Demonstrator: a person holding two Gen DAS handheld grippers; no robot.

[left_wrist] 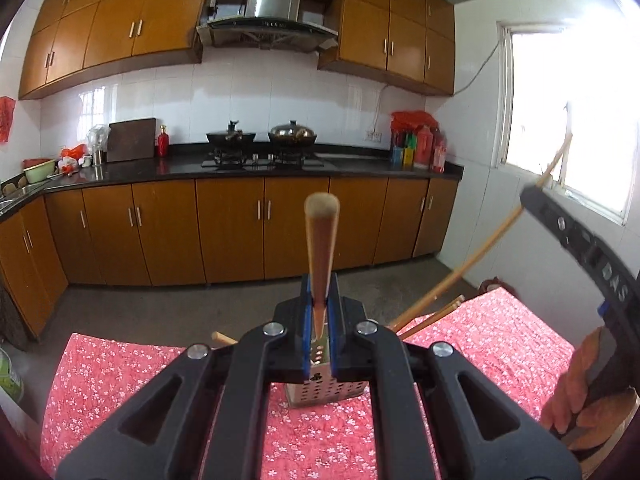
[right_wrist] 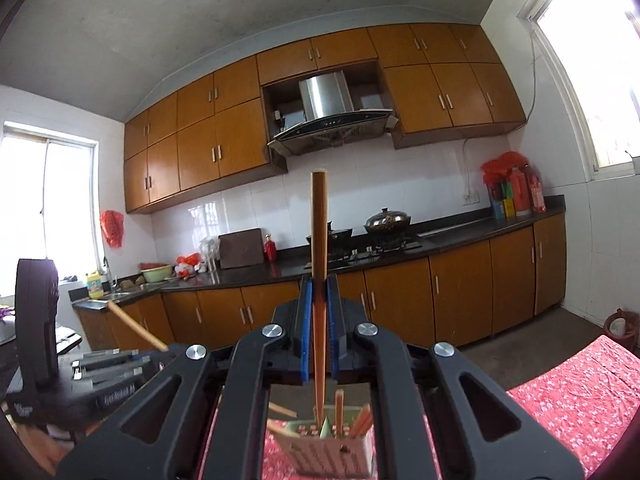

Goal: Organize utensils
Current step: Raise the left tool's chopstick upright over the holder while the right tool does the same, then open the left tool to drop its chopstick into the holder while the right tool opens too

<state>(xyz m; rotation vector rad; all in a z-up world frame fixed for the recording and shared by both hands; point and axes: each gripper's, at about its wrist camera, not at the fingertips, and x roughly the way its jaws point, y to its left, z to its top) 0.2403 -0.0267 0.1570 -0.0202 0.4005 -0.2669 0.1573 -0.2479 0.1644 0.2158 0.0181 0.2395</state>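
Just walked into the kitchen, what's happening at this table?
A person is sorting utensils with two hand-held grippers. The left gripper is shut on a wooden stick, and the right gripper is shut on a chopstick. Both are over the perforated metal holder on the red floral tablecloth, which already holds several chopsticks.

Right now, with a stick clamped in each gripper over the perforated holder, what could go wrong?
1. The perforated metal holder already has chopsticks leaning at angles; the right gripper's chopstick could catch on them going in.
2. The left gripper holds a thicker wooden handle over the same holder; lowering both together could make the grippers collide.
3. The holder stands free on the floral tablecloth; a sideways push might tip it.
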